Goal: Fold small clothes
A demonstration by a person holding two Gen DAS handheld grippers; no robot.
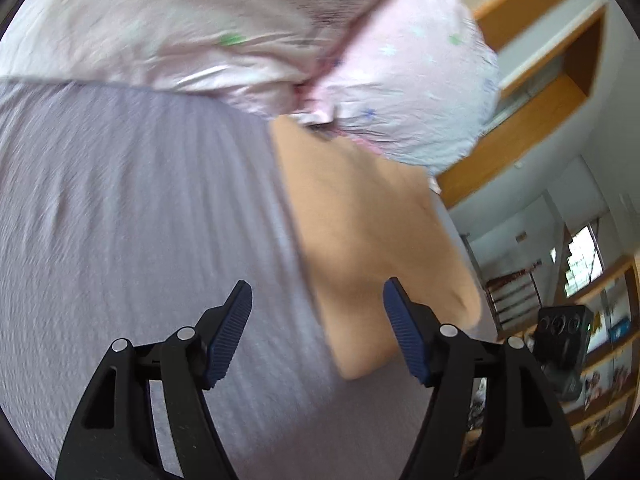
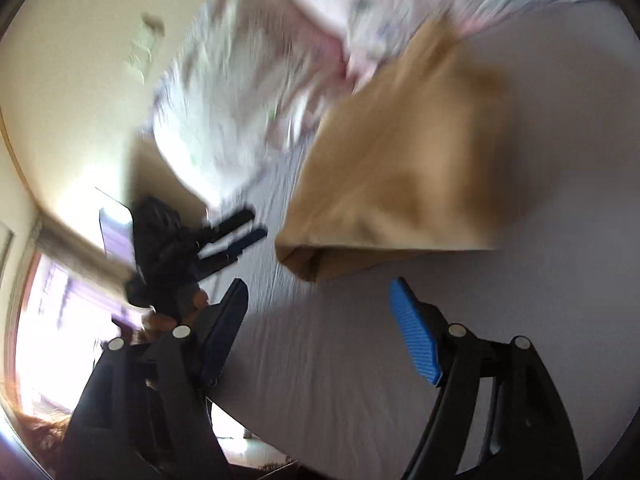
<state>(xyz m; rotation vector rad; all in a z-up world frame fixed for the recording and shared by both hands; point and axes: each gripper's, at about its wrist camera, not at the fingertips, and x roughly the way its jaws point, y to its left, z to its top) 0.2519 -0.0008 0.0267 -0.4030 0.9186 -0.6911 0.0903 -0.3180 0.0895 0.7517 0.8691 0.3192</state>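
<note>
A folded tan garment (image 1: 372,220) lies flat on the lilac bed sheet (image 1: 140,220). My left gripper (image 1: 316,308) is open and empty, hovering just short of the garment's near edge. In the right wrist view the same tan garment (image 2: 404,184) lies on the sheet (image 2: 540,320), its open hem toward me. My right gripper (image 2: 320,300) is open and empty, a little short of that hem. The left gripper (image 2: 236,236) also shows there at the garment's left side. Both views are motion-blurred.
A pink patterned quilt (image 1: 248,32) is bunched on the bed beyond the garment; it also shows in the right wrist view (image 2: 240,100). A wooden shelf unit (image 1: 540,112) and a phone on a mount (image 1: 564,344) stand past the bed's right side.
</note>
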